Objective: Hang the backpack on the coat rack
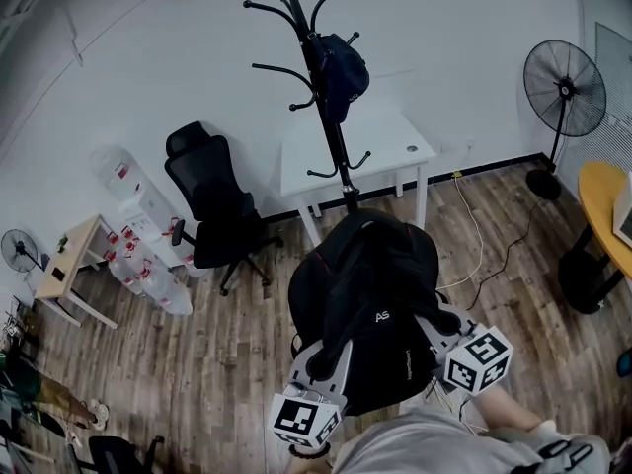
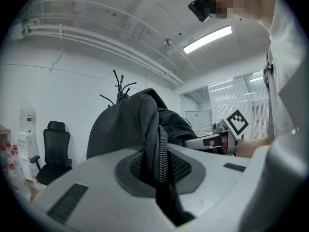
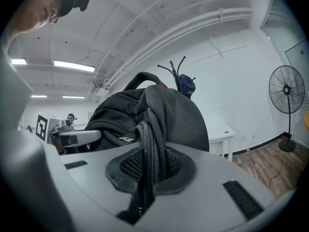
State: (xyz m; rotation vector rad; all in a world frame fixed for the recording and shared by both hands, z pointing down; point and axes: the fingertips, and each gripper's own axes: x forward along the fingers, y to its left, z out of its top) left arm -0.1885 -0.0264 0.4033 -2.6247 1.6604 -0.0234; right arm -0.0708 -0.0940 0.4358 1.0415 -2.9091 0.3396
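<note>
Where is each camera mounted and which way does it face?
Head view: on the person's head, steeply down at backpack, coat rack beyond; left gripper, right gripper, clothing show.
Left gripper view: on the left gripper, along jaws shut on the backpack; person's torso at right.
Right gripper view: on the right gripper, same grip; person's head upper left.
Both gripper views share backpack and coat rack.

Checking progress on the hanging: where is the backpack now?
Head view, lower centre: the backpack is held by the left gripper and right gripper, just short of the coat rack.
</note>
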